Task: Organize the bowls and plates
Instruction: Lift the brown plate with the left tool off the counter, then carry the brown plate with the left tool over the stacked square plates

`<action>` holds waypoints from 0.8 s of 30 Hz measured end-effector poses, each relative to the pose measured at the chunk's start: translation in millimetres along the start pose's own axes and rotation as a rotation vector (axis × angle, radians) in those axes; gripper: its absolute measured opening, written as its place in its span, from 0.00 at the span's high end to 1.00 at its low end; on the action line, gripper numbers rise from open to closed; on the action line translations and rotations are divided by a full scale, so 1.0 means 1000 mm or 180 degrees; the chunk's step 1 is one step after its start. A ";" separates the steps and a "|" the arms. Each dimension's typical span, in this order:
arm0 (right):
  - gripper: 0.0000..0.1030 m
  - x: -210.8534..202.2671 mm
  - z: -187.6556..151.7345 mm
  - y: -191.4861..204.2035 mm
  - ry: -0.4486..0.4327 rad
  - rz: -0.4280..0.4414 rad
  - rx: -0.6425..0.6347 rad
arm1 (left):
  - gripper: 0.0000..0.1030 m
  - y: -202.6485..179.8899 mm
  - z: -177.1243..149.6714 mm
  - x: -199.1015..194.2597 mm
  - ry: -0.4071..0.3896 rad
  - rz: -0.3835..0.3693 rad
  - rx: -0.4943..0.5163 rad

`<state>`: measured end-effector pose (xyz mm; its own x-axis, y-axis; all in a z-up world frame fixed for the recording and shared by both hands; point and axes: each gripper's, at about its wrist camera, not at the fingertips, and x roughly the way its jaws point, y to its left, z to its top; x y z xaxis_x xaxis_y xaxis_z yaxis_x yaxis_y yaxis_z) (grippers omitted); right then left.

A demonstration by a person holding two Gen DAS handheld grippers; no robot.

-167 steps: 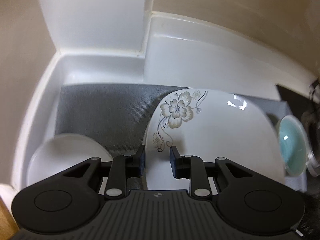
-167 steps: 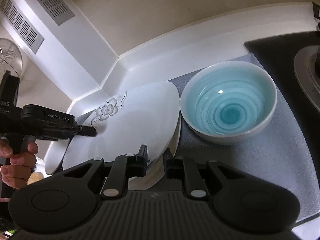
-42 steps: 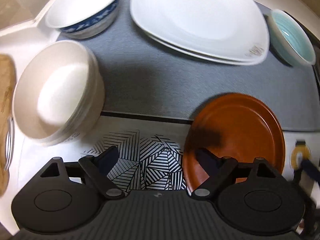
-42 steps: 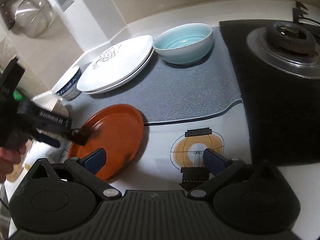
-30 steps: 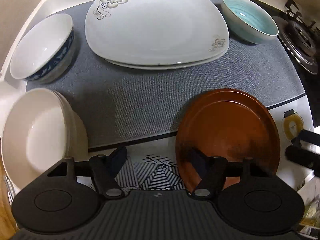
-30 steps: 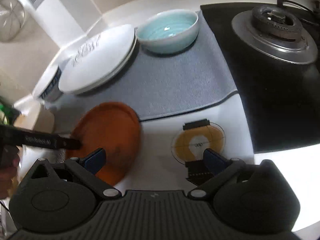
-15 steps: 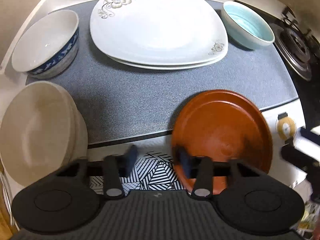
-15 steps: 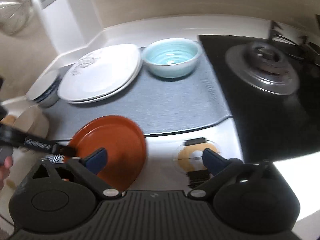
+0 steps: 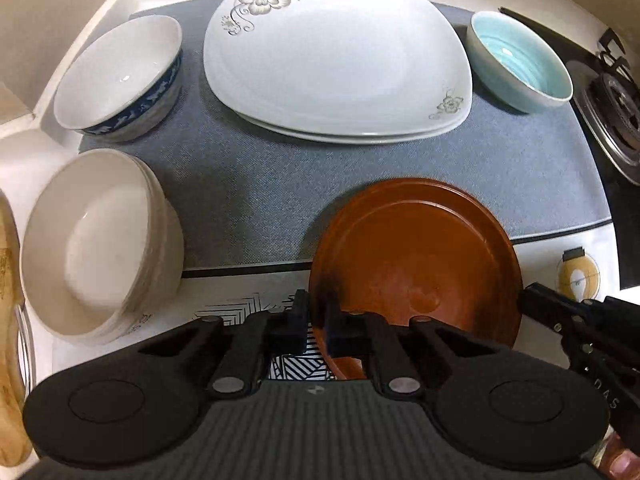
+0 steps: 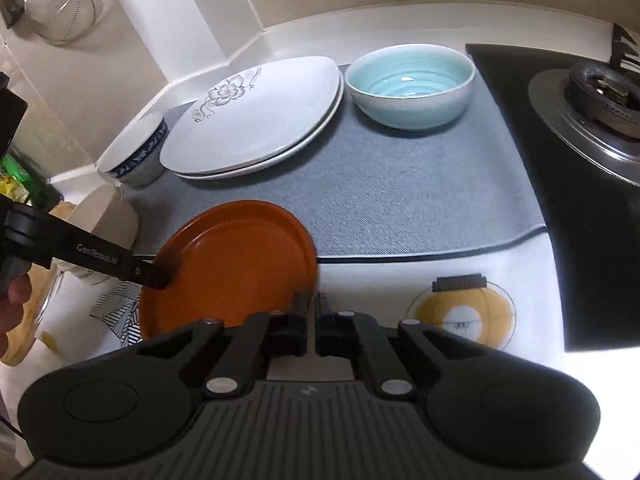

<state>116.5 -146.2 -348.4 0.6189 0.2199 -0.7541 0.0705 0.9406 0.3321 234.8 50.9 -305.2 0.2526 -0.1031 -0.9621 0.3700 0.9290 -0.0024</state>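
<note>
My left gripper is shut on the near left rim of the brown plate, which sits half on the grey mat. In the right wrist view it pinches the plate's left rim. My right gripper is shut at the plate's near right rim; whether it pinches the rim I cannot tell. Two stacked white floral plates lie at the back of the mat. A light blue bowl, a blue-patterned white bowl and stacked cream bowls stand around.
A gas stove burner sits at the right on a black hob. A patterned white cloth covers the counter's front. A metal strainer hangs on the wall at the left. A wooden board lies at the far left.
Both grippers have closed from wide open: the left onto the brown plate's rim, the right at the plate's near right rim.
</note>
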 end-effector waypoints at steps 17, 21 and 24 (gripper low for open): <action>0.93 -0.007 0.004 0.004 0.0032 -0.0001 -0.0356 | 0.91 -0.011 -0.013 -0.014 -0.0005 0.0023 0.0020; 0.93 -0.022 0.008 -0.004 0.0007 0.0057 -0.0101 | 0.91 -0.012 -0.010 -0.024 -0.0024 -0.0037 -0.0063; 0.93 -0.031 0.011 -0.005 -0.0077 0.0017 -0.0039 | 0.91 -0.017 -0.006 -0.032 -0.0044 -0.0075 -0.0051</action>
<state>106.0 -161.0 -320.5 0.6381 0.2187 -0.7382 0.0576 0.9426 0.3290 214.7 40.5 -276.4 0.2564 -0.1298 -0.9578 0.3617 0.9318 -0.0295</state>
